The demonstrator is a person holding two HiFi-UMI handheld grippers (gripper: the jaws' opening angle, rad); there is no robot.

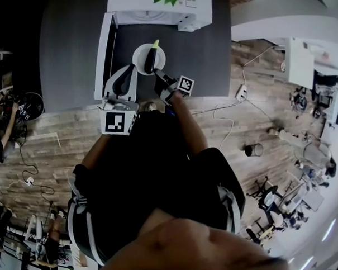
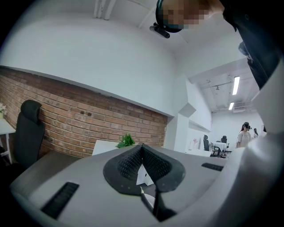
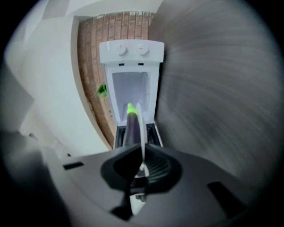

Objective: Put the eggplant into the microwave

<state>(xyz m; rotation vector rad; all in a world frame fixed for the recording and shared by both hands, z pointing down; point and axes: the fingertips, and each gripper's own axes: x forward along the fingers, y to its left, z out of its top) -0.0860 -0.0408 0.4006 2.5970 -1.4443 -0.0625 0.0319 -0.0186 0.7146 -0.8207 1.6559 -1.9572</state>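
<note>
**Eggplant rides a plate pinched at its rim**

The eggplant lies loose on a white plate, its green stem end pointing at the microwave. The microwave stands at the far edge of the bench with its door swung open. The plate is held above the bench, between the front edge and the microwave's open mouth.

The right tool is clamped on the near rim of the plate, and the thin white edge stands upright between its pads in the right gripper view. The left tool hangs just left of the plate, jaws together with nothing between them.

The eggplant looks smooth-skinned, rounded and fairly firm, so it would likely roll or slide if the plate tips. Nothing pins it; only the shallow dish of the plate keeps it there. The plate itself is stiff, probably brittle, and slick under the pads. Held at one edge, the load hangs out beyond the grip and would tend to lever the far rim down. A level carry seems the safest. A hold taken directly on the eggplant would best go across its thick middle, not the tapered stem end.
</note>
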